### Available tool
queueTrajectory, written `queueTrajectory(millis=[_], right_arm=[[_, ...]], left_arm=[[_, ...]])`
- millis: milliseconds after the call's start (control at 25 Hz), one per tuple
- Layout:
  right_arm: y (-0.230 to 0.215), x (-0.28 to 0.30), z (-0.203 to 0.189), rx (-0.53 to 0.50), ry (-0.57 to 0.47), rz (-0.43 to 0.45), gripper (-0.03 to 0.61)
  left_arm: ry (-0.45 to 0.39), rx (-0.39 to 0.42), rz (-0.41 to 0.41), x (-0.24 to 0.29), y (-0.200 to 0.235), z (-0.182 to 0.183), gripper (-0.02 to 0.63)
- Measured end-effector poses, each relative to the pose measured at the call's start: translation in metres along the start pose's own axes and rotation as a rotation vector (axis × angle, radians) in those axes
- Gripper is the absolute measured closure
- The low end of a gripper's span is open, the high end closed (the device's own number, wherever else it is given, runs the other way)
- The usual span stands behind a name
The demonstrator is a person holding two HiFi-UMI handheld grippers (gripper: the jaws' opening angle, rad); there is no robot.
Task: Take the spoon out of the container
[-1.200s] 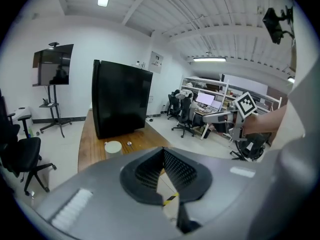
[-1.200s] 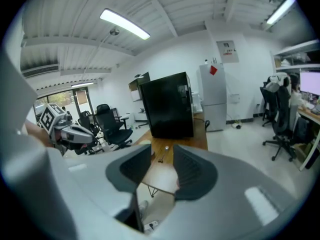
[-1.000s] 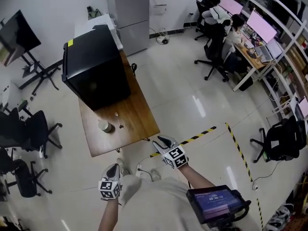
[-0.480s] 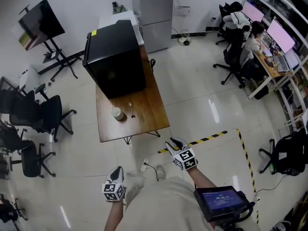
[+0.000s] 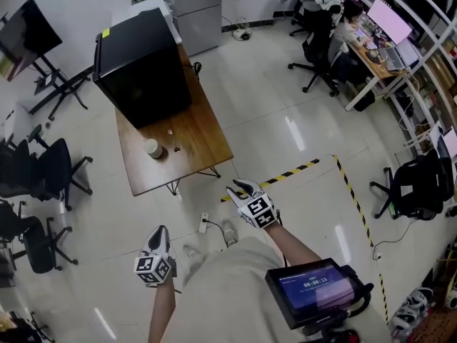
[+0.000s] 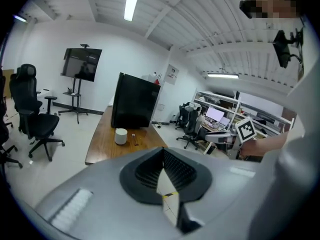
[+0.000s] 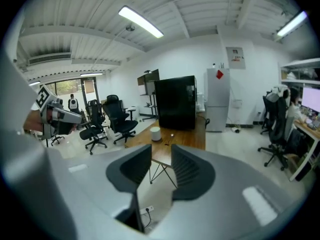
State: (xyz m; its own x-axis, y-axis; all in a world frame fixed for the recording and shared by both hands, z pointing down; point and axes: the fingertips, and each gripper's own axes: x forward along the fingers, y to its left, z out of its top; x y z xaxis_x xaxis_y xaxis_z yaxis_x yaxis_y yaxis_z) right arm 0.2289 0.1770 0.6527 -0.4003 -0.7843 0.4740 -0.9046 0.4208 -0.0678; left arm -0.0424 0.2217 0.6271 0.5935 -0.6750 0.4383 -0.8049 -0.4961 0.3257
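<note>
Ground must be covered to the container (image 5: 151,147), far ahead on the bench (image 5: 203,148); left hand-held gripper (image 5: 161,231) pressed together, right hand-held gripper (image 5: 243,186) spread, just narrowed, empty.

White container (image 5: 152,147), brown table (image 5: 203,136)

a brown rectangular wooden table (image 5: 200,145) stands well ahead of the left gripper (image 5: 158,234) and right gripper (image 5: 241,189), bearing a large black box-shaped cabinet (image 5: 139,66) at its end farthest from them and, nearer them, a short white cylindrical container (image 5: 151,147) with a small spoon (image 5: 176,148) lying just beside it on the right gripper's side.
</note>
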Motion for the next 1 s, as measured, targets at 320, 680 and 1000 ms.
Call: queueTrajectory(millis=[320, 680, 1000], right_arm=[[0.034, 0.012, 0.005, 0.048, -0.005, -0.039, 0.459], [0.071, 0.028, 0.0, 0.135, 0.032, -0.049, 0.472], [0.072, 0.023, -0.021, 0.165, 0.058, -0.054, 0.477]], left_arm=[[0.042, -0.016, -0.06, -0.024, 0.016, -0.01, 0.624], [0.09, -0.02, -0.077, -0.033, 0.056, -0.012, 0.624], [0.093, -0.003, -0.117, -0.005, 0.05, -0.008, 0.624]])
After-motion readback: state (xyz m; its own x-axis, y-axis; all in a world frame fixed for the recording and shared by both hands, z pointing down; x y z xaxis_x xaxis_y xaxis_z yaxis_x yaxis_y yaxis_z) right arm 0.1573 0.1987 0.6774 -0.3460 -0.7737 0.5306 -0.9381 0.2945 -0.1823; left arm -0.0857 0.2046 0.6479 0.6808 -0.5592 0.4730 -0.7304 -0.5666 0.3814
